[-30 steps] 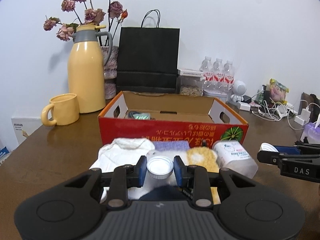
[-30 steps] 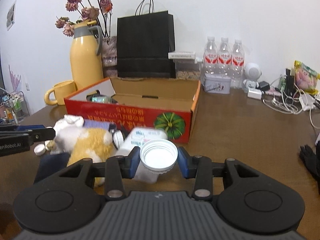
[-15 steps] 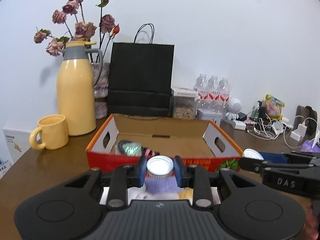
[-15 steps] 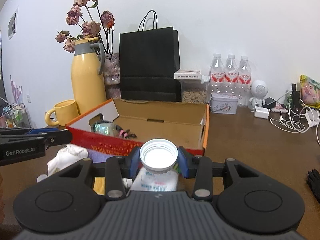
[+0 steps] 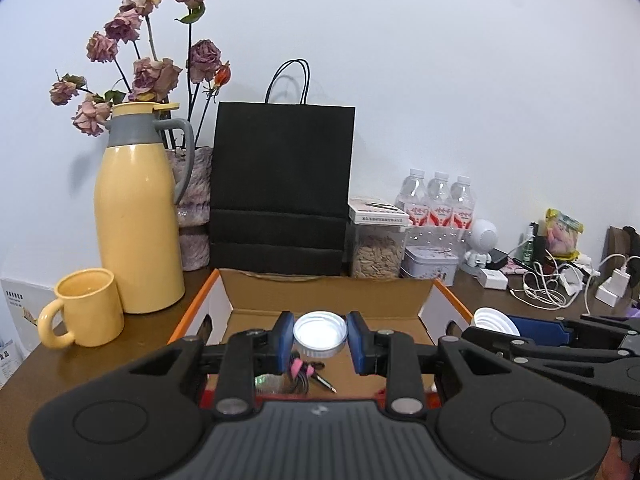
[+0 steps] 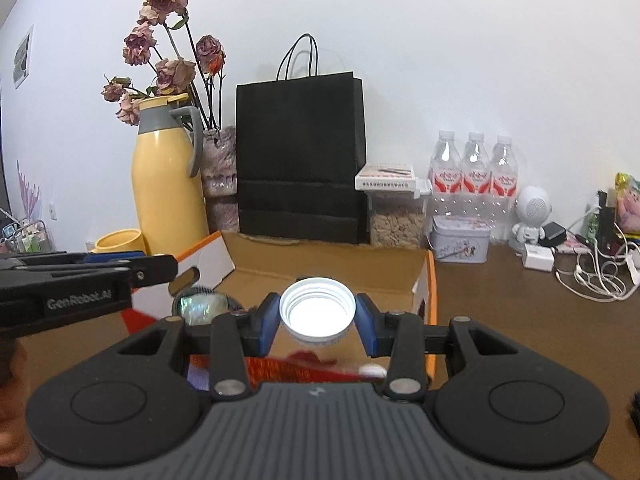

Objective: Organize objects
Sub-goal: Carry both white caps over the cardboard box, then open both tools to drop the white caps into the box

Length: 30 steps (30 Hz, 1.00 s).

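My left gripper (image 5: 320,338) is shut on a small white bottle cap (image 5: 320,334), held over the near part of the open red cardboard box (image 5: 324,292). My right gripper (image 6: 317,314) is shut on a larger white cap (image 6: 317,312) with its threaded inside facing me, also above the box (image 6: 332,270). Inside the box lie a shiny round item (image 6: 200,306) and a pink-and-black item (image 5: 304,370). Seen from the left wrist view, the right gripper (image 5: 496,324) sits just to the right, at about the same height.
A yellow jug (image 5: 138,216), yellow mug (image 5: 86,308) and dried flowers (image 5: 148,68) stand left of the box. A black paper bag (image 5: 282,192) rises behind it. Water bottles (image 6: 474,176), a tin (image 6: 460,240), a seed jar (image 5: 376,248) and cables (image 6: 596,276) fill the back right.
Both grippers rose and moved forward with their caps, from above the plush toys and bottles in front of the box to over the box itself. The items in front dropped out of view.
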Each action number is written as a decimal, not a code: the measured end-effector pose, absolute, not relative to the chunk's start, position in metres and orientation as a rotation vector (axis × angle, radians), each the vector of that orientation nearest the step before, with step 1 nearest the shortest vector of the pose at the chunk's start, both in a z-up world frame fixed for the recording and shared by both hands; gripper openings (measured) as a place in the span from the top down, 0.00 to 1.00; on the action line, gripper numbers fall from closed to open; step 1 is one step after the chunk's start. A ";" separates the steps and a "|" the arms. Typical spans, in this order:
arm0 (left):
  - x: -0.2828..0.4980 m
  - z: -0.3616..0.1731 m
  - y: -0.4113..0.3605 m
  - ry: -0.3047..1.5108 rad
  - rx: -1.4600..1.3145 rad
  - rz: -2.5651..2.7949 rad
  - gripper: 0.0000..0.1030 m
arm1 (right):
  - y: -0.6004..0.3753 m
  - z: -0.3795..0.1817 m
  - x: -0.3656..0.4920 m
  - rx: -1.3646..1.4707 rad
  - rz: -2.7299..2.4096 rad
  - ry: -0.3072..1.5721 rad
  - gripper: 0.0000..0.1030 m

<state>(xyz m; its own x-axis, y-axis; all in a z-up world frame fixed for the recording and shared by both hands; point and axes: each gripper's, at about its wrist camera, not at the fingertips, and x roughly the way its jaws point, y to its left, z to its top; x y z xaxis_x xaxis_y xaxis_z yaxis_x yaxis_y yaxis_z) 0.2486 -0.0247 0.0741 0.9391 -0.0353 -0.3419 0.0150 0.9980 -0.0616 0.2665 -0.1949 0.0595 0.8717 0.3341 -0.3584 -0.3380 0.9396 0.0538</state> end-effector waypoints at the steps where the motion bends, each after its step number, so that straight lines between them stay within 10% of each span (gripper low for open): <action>1: 0.254 0.074 -0.024 0.351 -0.057 -0.023 0.74 | -0.193 0.061 0.271 -0.012 0.352 0.370 0.60; 30: 0.359 0.049 -0.019 0.454 0.006 0.041 0.73 | -0.166 0.036 0.366 -0.074 0.331 0.473 0.60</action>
<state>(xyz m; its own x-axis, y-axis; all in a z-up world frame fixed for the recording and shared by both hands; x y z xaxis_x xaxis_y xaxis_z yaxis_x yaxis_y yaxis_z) 0.3591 -0.0194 0.0488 0.8977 0.0405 -0.4386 -0.0377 0.9992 0.0151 0.3661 -0.1660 0.0365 0.8380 0.2953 -0.4589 -0.3292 0.9442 0.0064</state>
